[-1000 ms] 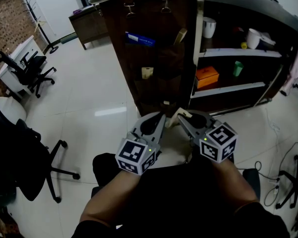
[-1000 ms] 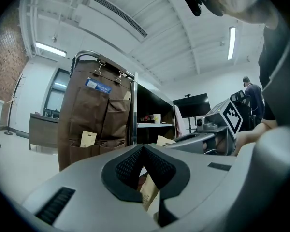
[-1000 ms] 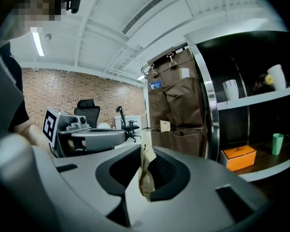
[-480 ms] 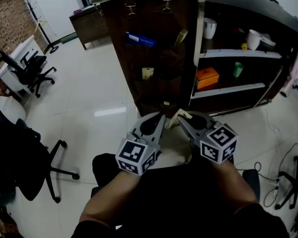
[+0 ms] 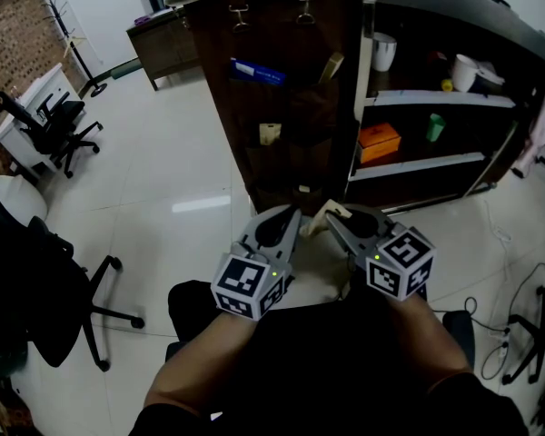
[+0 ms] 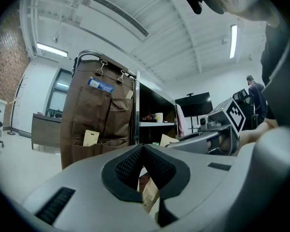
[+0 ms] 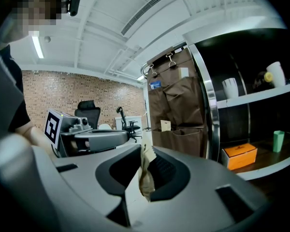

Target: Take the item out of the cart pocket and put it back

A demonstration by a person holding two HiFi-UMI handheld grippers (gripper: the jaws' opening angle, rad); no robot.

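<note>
— Right gripper view first: what have its fingers (image 7: 163, 170) got?

— They're clenched on a crumpled tan packet (image 7: 145, 178) that stands up between the pads. The right gripper (image 7: 146, 151) isn't closed all the way, because the packet fills the gap.

— And the left gripper (image 6: 142, 148)?

— Its fingers are pressed together at the tips. A strip of printed tan paper (image 6: 150, 193) shows in the slot behind them. I can't tell whether it's pinched.

— Where's the packet against the cart?

— Out of the pockets, held low in front of the brown hanging organiser (image 5: 282, 80), just beside the left tips. A second packet (image 5: 270, 133) sits in one of the pockets. An orange box (image 5: 379, 141) is on the shelf (image 5: 418, 164) to the right.
</note>
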